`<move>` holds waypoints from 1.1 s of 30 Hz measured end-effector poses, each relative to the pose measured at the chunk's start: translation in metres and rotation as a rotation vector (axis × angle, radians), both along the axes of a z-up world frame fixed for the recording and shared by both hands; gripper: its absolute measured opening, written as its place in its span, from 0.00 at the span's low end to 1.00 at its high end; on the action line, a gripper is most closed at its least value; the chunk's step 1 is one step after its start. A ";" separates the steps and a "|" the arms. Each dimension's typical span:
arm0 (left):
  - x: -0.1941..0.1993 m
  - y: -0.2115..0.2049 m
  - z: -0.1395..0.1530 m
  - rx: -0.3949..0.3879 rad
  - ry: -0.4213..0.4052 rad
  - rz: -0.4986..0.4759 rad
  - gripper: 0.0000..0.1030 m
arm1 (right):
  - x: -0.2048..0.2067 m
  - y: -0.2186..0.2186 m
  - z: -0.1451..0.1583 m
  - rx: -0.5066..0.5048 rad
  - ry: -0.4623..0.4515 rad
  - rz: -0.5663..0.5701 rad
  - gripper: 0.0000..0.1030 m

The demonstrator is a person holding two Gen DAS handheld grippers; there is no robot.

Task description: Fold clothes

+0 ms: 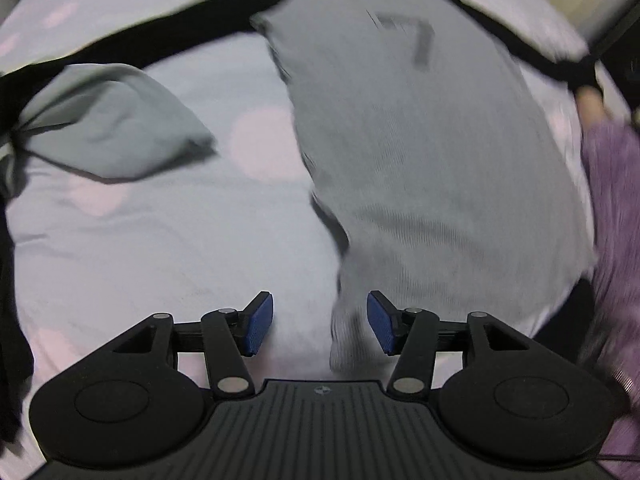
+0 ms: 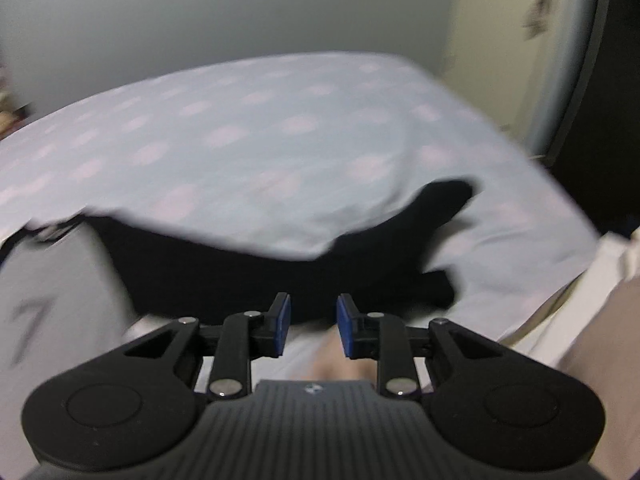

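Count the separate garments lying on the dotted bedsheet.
3, possibly more hidden. The grey T-shirt printed with a 7 lies centre-right, a folded pale grey garment sits at left, and a black garment stretches along the far edge behind both.

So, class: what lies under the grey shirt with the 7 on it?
Under the grey shirt lies the blue bedsheet with pale pink spots; a black garment runs along its far edge. Whatever sits directly beneath the shirt's middle is covered.
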State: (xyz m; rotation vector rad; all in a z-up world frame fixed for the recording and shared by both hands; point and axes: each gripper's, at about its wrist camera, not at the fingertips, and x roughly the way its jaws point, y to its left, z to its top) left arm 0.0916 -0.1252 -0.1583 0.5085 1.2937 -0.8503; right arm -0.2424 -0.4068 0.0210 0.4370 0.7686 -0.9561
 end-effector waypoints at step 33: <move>-0.041 -0.005 0.017 -0.025 0.057 -0.090 0.02 | -0.014 0.207 -0.059 0.387 0.165 0.462 0.04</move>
